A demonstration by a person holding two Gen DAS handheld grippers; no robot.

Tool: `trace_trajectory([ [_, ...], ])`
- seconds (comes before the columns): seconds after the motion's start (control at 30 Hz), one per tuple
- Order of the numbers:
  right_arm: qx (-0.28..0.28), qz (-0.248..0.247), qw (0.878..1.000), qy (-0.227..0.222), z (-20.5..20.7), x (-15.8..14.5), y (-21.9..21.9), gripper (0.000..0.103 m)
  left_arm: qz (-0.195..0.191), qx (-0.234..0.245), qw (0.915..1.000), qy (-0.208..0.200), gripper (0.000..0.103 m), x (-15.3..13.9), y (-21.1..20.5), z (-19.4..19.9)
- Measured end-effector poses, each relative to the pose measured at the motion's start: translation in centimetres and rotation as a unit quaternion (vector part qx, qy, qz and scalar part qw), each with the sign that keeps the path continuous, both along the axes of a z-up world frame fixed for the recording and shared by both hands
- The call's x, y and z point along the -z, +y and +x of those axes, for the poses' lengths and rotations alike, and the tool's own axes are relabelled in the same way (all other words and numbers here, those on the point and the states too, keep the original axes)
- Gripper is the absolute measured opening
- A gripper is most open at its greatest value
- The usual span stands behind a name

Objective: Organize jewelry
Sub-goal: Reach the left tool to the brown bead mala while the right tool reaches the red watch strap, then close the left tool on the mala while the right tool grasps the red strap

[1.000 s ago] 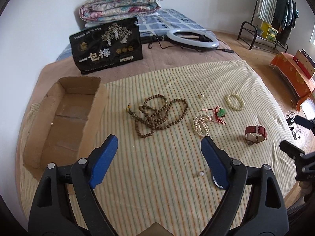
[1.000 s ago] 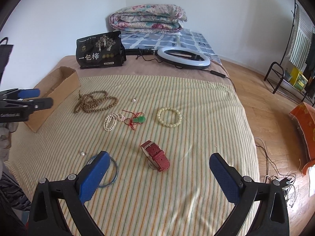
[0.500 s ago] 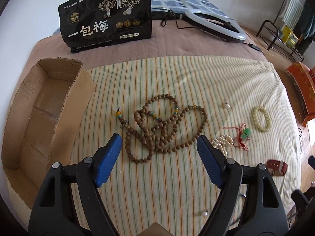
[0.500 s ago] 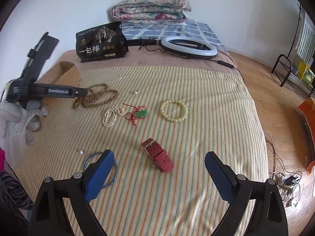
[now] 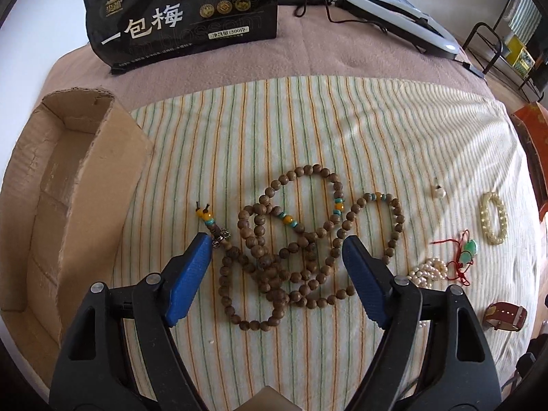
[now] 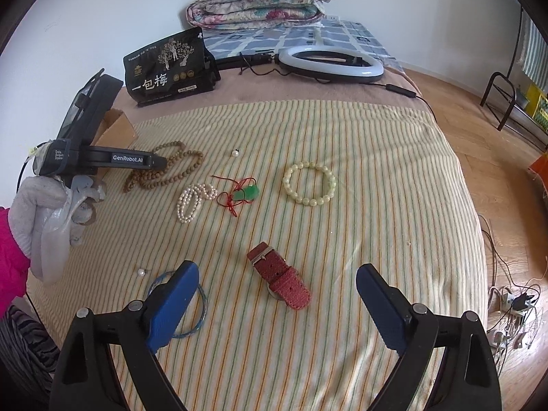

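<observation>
A long brown wooden bead necklace [image 5: 291, 239] [image 6: 171, 167] lies coiled on the striped cloth. My left gripper [image 5: 277, 260] [image 6: 161, 162] hangs open just above it, the coil showing between its blue pads. Right of the coil lie a pearl strand [image 5: 428, 269] [image 6: 191, 198], a green pendant on red cord [image 5: 467, 251] [image 6: 245, 193], a pale bead bracelet [image 5: 493, 217] [image 6: 310, 183] and a red watch [image 5: 505, 316] [image 6: 279, 275]. My right gripper [image 6: 274, 301] stands open above the watch. A blue bangle [image 6: 195, 311] lies partly under its left finger.
An open cardboard box [image 5: 51, 185] sits at the cloth's left edge. A black snack bag [image 5: 181, 17], a ring light [image 6: 330, 63] and a folded quilt [image 6: 257, 3] are at the back. Two loose pearls [image 6: 235, 153] [image 6: 141, 272] lie on the cloth. Wooden floor and cables lie right.
My left gripper moved forward and down over the wooden bead necklace, which now fills the gap between its fingers. The right gripper shifted slightly closer to the watch.
</observation>
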State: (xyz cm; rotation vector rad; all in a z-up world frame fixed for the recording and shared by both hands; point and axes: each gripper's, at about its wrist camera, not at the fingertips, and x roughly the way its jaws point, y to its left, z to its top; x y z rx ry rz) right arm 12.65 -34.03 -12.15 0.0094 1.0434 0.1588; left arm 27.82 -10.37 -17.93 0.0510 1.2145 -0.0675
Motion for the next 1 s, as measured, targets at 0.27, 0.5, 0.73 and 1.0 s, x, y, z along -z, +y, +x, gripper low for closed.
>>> trace_trajectory([
  [0.27,-0.021,-0.020,1.000,0.009,0.6,1.0,1.1,0.086,0.004,0.000,0.9999,0.012,0.081,1.2,0.0,0.2],
  [0.5,-0.033,-0.050,0.998,0.017,1.2,2.1,1.8,0.079,0.009,0.003,0.9999,0.011,0.081,1.4,-0.4,0.4],
  [0.73,-0.029,-0.062,0.997,0.039,1.7,3.4,1.4,0.055,-0.002,0.007,1.0000,0.005,0.053,1.1,-1.2,0.4],
  [1.0,-0.033,-0.051,0.997,0.046,1.5,3.4,1.5,0.029,-0.040,0.009,0.9991,0.011,0.016,0.5,-1.3,0.4],
])
